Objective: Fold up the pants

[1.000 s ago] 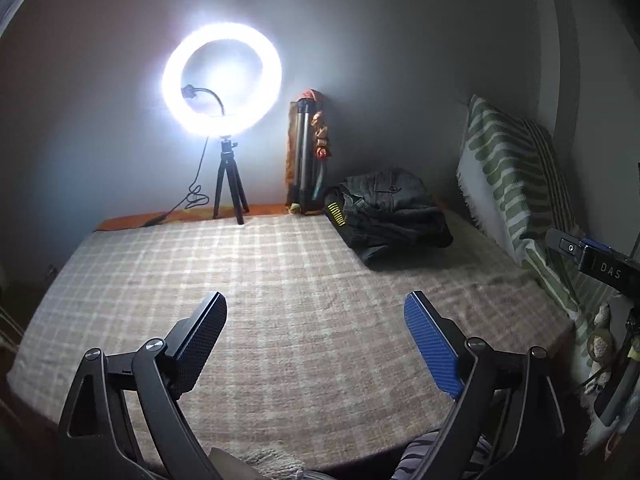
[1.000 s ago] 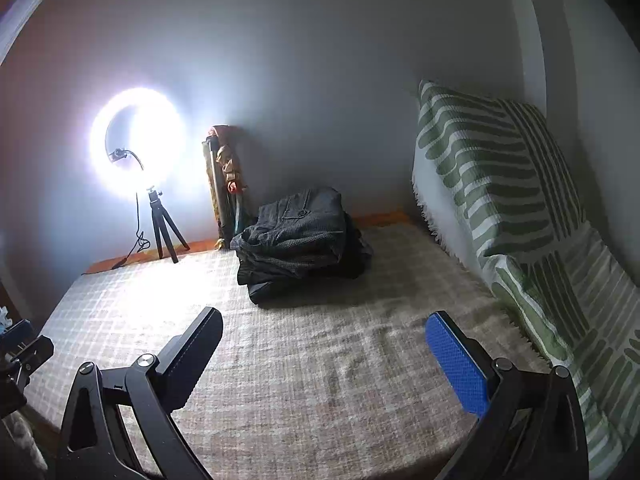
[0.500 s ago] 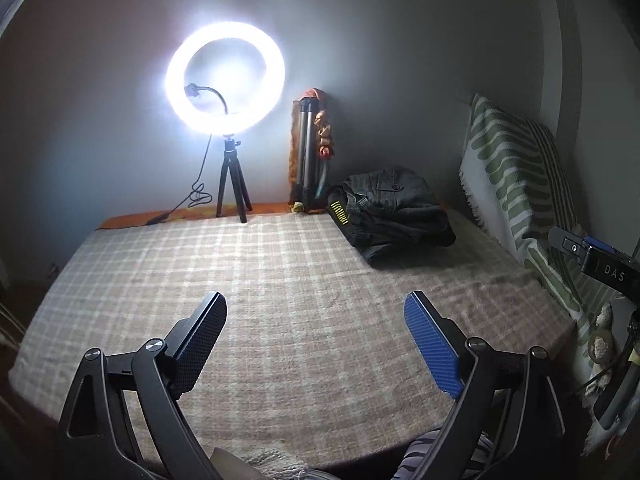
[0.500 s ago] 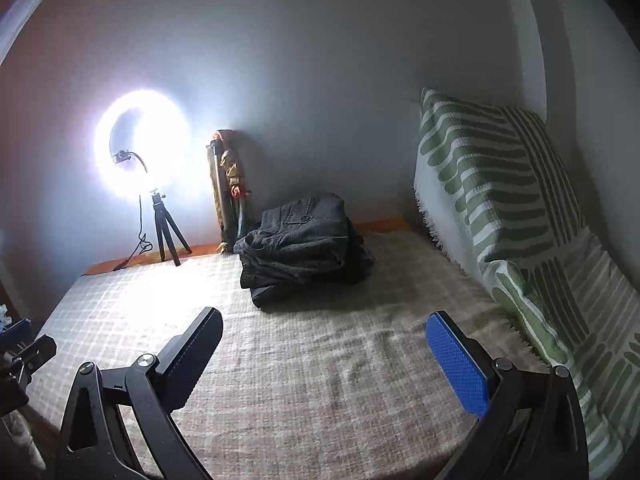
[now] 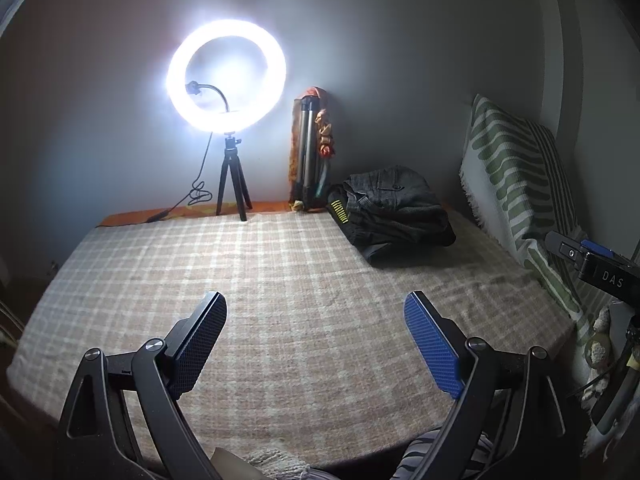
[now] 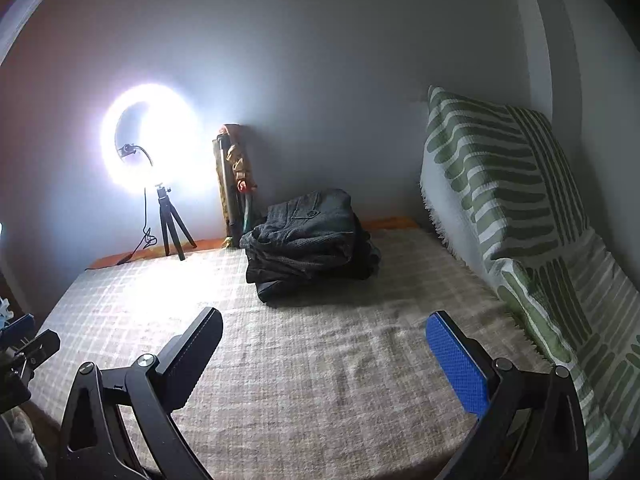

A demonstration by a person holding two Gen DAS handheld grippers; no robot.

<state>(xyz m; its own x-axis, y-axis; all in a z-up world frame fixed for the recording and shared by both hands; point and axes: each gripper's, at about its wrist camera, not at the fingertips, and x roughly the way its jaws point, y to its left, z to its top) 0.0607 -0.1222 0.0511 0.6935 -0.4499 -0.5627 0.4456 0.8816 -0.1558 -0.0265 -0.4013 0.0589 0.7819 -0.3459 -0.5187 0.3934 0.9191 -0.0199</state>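
Note:
A pile of dark grey folded pants (image 5: 394,210) lies at the far right of the checked bed cover (image 5: 280,280), near the wall; it also shows in the right wrist view (image 6: 312,240). My left gripper (image 5: 316,320) is open and empty, held above the near part of the bed, well short of the pile. My right gripper (image 6: 324,332) is open and empty, also above the near bed, with the pile ahead of it. The right gripper's body shows at the right edge of the left wrist view (image 5: 600,270).
A lit ring light on a small tripod (image 5: 228,120) stands at the far edge of the bed, with its cable. A folded tripod with an orange cloth (image 5: 310,152) leans on the wall. A green-striped cushion (image 6: 520,208) lines the right side.
Both views have shifted slightly, so the pile and ring light sit a little further right in the frames. Both grippers stay open and empty.

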